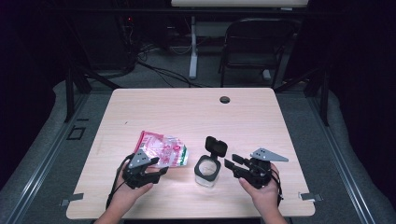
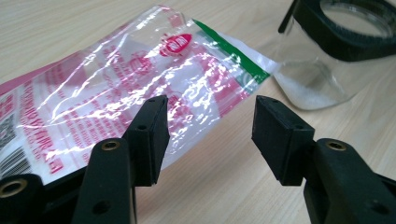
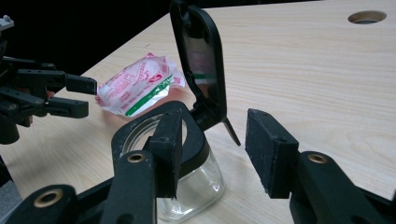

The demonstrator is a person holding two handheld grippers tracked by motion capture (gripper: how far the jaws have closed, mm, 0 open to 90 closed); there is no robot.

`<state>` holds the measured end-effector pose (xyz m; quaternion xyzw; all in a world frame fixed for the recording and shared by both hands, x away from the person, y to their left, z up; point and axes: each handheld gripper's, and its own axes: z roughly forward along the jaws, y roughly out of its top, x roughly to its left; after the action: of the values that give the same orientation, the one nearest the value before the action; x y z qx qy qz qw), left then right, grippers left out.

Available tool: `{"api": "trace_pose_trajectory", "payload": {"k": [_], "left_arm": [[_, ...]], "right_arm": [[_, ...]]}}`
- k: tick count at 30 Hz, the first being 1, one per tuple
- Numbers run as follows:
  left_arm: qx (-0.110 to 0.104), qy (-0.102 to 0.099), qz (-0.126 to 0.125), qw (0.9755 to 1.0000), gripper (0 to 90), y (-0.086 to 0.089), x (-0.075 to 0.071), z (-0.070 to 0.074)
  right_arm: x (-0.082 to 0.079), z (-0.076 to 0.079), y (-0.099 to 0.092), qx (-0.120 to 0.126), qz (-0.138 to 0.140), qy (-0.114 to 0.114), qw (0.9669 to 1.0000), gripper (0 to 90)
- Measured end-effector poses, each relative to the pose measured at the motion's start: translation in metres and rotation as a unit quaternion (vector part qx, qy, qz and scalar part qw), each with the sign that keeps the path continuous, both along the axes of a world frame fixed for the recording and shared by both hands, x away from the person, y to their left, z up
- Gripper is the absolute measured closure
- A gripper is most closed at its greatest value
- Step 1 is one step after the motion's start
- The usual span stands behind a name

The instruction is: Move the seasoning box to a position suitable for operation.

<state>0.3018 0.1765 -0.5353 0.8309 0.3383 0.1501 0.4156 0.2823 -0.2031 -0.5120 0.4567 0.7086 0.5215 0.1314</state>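
Note:
A crumpled pink-and-clear plastic bag (image 1: 161, 150) with a green strip lies flat on the wooden table (image 1: 196, 116), left of centre. To its right stands a small glass jar (image 1: 207, 169) with a black rim, its hinged lid (image 1: 216, 145) flipped up. A little white powder lies in the jar's bottom (image 2: 303, 91). My left gripper (image 1: 160, 166) is open at the bag's near edge, and the bag (image 2: 116, 98) lies past its jaws with nothing pinched. My right gripper (image 1: 229, 161) is open just right of the jar (image 3: 196, 186), with the pads off the rim.
A round cable hole (image 1: 225, 99) sits near the table's far edge. Behind the table stand a black folding chair (image 1: 254, 42) and a white desk leg (image 1: 193, 46), with cables on the floor. Bare tabletop stretches across the far half.

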Motion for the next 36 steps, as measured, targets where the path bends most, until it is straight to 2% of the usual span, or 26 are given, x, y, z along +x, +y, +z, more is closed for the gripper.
{"api": "trace_pose_trajectory", "payload": {"k": [3, 5, 10, 14, 17, 23, 26, 29, 33, 36], "left_arm": [[0.013, -0.001, -0.013, 0.9998, 47.7, -0.009, 0.001, -0.006], [0.025, -0.004, -0.016, 0.9996, 48.3, -0.015, 0.002, -0.009], [0.062, -0.036, -0.007, 0.9974, 47.3, -0.024, 0.003, -0.012], [0.078, -0.037, -0.005, 0.9962, 45.8, -0.026, 0.005, -0.017], [0.094, -0.045, -0.002, 0.9945, 45.5, -0.029, 0.005, -0.021], [0.139, -0.073, 0.012, 0.9875, 44.5, -0.033, 0.009, -0.025], [0.14, -0.072, 0.014, 0.9875, 44.9, -0.036, 0.012, -0.026], [0.143, -0.076, 0.01, 0.9868, 48.8, -0.039, 0.013, -0.024], [0.137, -0.079, 0.016, 0.9873, 52.2, -0.042, 0.018, -0.024], [0.14, -0.083, 0.017, 0.9865, 56.8, -0.044, 0.02, -0.025]], "right_arm": [[0.0, -0.004, -0.001, -0.001, 0.001, 0.001, 1.0, 56.1], [-0.002, -0.003, -0.004, 0.01, -0.002, -0.003, 0.9999, 55.7], [-0.001, -0.005, -0.009, 0.031, -0.003, 0.003, 0.9995, 55.4], [0.0, -0.006, -0.012, 0.039, -0.003, 0.009, 0.9992, 55.3], [0.0, -0.006, -0.012, 0.042, -0.002, 0.009, 0.9991, 55.2], [0.0, -0.007, -0.011, 0.039, -0.001, 0.012, 0.9992, 55.1], [0.0, -0.007, -0.011, 0.042, -0.002, 0.011, 0.9991, 54.9], [0.0, -0.007, -0.011, 0.042, -0.004, 0.011, 0.9991, 54.8], [0.0, -0.007, -0.01, 0.044, -0.005, 0.012, 0.999, 54.6], [0.0, -0.007, -0.01, 0.044, -0.005, 0.013, 0.9989, 54.5]]}}
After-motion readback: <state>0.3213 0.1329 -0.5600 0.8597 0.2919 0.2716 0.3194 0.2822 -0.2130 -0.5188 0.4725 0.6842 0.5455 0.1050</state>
